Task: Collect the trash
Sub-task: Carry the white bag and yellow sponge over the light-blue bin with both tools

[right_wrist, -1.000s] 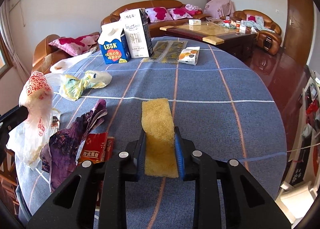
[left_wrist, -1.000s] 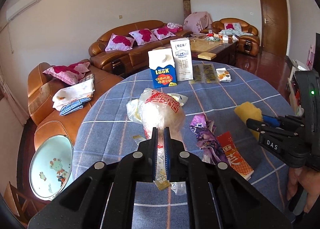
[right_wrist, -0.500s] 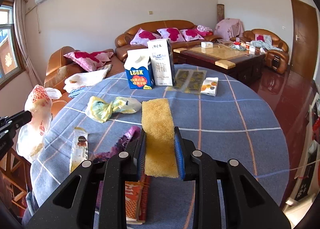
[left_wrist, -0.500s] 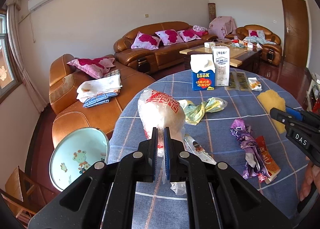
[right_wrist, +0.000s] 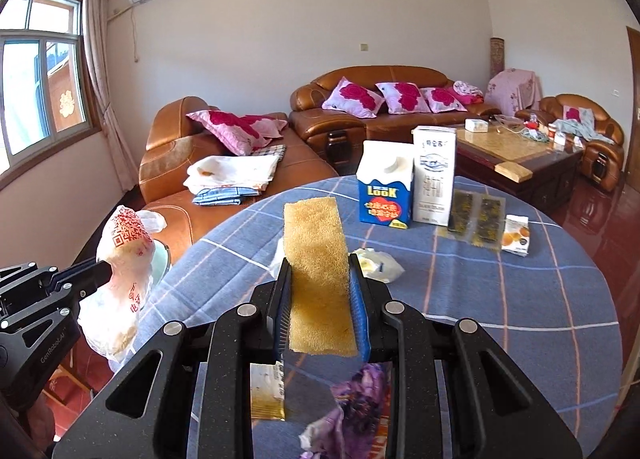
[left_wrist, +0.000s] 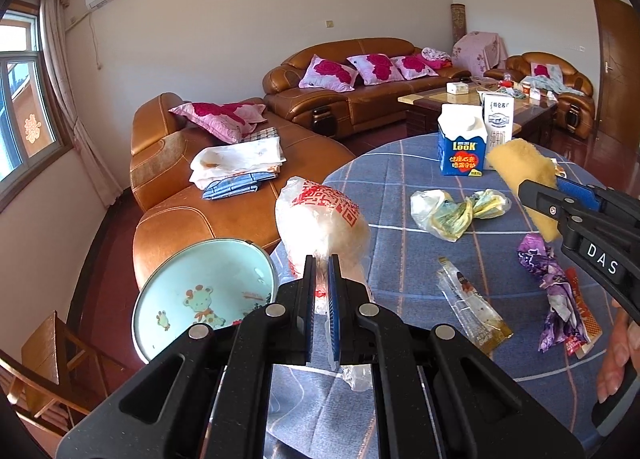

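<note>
My left gripper (left_wrist: pixel 321 279) is shut on a white plastic bag with red print (left_wrist: pixel 320 219) and holds it in the air at the table's left edge, beside a pale green basin (left_wrist: pixel 200 295). The bag also shows in the right wrist view (right_wrist: pixel 122 279). My right gripper (right_wrist: pixel 320 291) is shut on a yellow sponge (right_wrist: pixel 316 259), raised above the table; the sponge shows in the left wrist view too (left_wrist: pixel 524 175). On the blue checked tablecloth (left_wrist: pixel 400 251) lie a crumpled clear bag (left_wrist: pixel 452 211), a long clear wrapper (left_wrist: pixel 472 303) and a purple wrapper (left_wrist: pixel 552 291).
A blue Look carton (right_wrist: pixel 386 187) and a white carton (right_wrist: pixel 434 175) stand at the table's far side, with flat packets (right_wrist: pixel 476 219) and a small snack pack (right_wrist: pixel 516 235). Brown leather sofas (left_wrist: pixel 224 199) stand left and behind. A wooden chair (left_wrist: pixel 44 371) is at lower left.
Both grippers have drawn back and swung left. The bag now hangs by the basin at the table's edge, and the sponge has risen higher above the table.
</note>
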The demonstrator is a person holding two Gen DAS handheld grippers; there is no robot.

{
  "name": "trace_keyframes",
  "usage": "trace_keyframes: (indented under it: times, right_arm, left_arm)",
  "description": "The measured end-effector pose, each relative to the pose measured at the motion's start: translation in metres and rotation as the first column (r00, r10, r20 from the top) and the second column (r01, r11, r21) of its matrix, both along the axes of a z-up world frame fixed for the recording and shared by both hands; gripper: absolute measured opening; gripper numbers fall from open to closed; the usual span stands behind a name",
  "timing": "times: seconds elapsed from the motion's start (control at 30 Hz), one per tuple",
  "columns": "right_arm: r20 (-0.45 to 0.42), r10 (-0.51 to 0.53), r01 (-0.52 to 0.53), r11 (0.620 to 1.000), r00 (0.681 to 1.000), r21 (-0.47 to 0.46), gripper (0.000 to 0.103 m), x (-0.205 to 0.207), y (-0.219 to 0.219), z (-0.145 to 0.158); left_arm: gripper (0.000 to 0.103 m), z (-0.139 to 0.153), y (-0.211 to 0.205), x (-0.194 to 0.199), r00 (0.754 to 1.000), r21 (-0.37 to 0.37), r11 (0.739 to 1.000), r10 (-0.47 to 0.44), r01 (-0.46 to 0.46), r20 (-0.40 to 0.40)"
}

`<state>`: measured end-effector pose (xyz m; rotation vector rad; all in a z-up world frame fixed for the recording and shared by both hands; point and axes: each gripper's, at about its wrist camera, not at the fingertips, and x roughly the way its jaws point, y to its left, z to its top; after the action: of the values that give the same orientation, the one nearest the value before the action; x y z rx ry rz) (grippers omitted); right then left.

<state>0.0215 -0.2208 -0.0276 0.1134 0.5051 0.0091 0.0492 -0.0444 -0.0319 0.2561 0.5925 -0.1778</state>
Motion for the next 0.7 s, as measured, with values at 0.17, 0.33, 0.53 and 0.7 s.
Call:
trace_keyframes:
  times: [0.17,0.33,0.53,0.7]
  right_arm:
    - [0.007,0.063,-0.063,0.998,0.998,-0.017,0.027,0.011,0.027,0.002]
    - [0.010,0.123,-0.123,0.992,0.992,-0.040,0.027,0.023,0.053,0.003]
    - [-0.002,0.180,-0.180,0.981,0.984,-0.066,0.027,0.041,0.080,-0.001]
    - [-0.005,0.222,-0.222,0.972,0.975,-0.082,0.027,0.057,0.098,-0.002]
  left_arm:
    - [0.006,-0.002,0.017,0.006,0.999,0.001,0.999,0.043,-0.043,-0.005]
    - [0.006,-0.003,0.032,0.012,0.997,0.001,0.997,0.082,-0.082,-0.005]
    - [0.006,-0.005,0.053,0.019,0.991,0.006,0.992,0.130,-0.130,-0.009]
    - [0.006,-0.005,0.073,0.026,0.984,0.007,0.984,0.178,-0.178,-0.018]
